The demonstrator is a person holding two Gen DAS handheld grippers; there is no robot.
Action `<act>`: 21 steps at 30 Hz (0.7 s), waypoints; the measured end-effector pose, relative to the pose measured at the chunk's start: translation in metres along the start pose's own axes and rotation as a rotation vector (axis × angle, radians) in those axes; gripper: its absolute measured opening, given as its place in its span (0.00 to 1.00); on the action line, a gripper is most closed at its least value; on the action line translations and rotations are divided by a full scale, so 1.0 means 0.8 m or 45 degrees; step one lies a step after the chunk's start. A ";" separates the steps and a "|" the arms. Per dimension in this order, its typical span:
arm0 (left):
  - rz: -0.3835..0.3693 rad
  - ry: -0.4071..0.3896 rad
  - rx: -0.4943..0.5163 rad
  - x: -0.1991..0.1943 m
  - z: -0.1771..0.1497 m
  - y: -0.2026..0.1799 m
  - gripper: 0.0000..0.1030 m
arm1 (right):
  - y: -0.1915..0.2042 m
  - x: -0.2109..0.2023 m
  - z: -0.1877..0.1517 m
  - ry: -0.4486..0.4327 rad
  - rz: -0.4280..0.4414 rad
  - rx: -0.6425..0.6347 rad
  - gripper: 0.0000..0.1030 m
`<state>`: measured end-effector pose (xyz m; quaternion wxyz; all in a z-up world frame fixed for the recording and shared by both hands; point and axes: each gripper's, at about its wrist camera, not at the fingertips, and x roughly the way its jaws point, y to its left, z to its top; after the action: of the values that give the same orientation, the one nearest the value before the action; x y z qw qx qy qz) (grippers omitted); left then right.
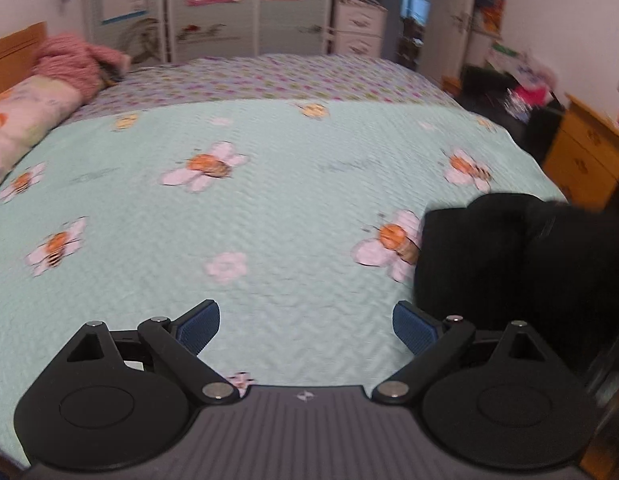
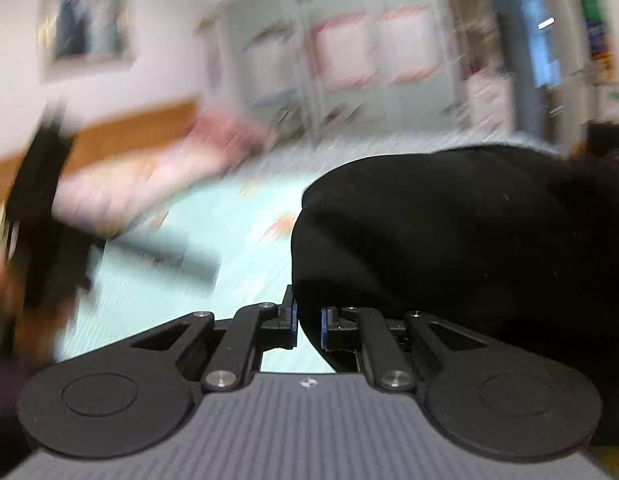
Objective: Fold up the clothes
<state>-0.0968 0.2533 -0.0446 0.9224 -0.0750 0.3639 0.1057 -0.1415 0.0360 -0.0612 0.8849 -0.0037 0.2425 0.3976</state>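
No legible writing. Left hand-held gripper (image 1: 305, 326) spread wide, empty, over bee-print bedspread (image 1: 269, 208); black garment (image 1: 509, 264) at bedspread's right edge. Right hand-held gripper (image 2: 308, 326) nearly closed, pinching that black garment

I see a mint-green bedspread (image 1: 269, 216) printed with white flowers and orange-and-black bees. Black garment (image 1: 509, 264), plain. Purple-green patterned sheet (image 1: 269, 78) behind. Pink blanket (image 1: 75, 62), orange-brown wood headboard (image 1: 13, 54). Fingers (image 1: 199, 326) have blue pads.
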 end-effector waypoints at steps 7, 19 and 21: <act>-0.078 0.006 0.157 -0.019 -0.014 -0.026 0.93 | 0.045 -0.014 -0.069 0.134 -0.072 -0.004 0.18; -0.356 -0.231 0.727 -0.064 -0.046 -0.169 0.94 | -0.001 -0.188 -0.102 0.007 -0.171 0.338 0.40; -0.380 -0.232 0.782 -0.059 -0.047 -0.184 0.94 | -0.019 -0.187 -0.109 0.003 -0.213 0.387 0.41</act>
<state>-0.1185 0.0968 -0.0300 0.9358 0.1634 0.2799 -0.1385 -0.2525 -0.0963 -0.0761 0.9050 0.1094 0.2997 0.2814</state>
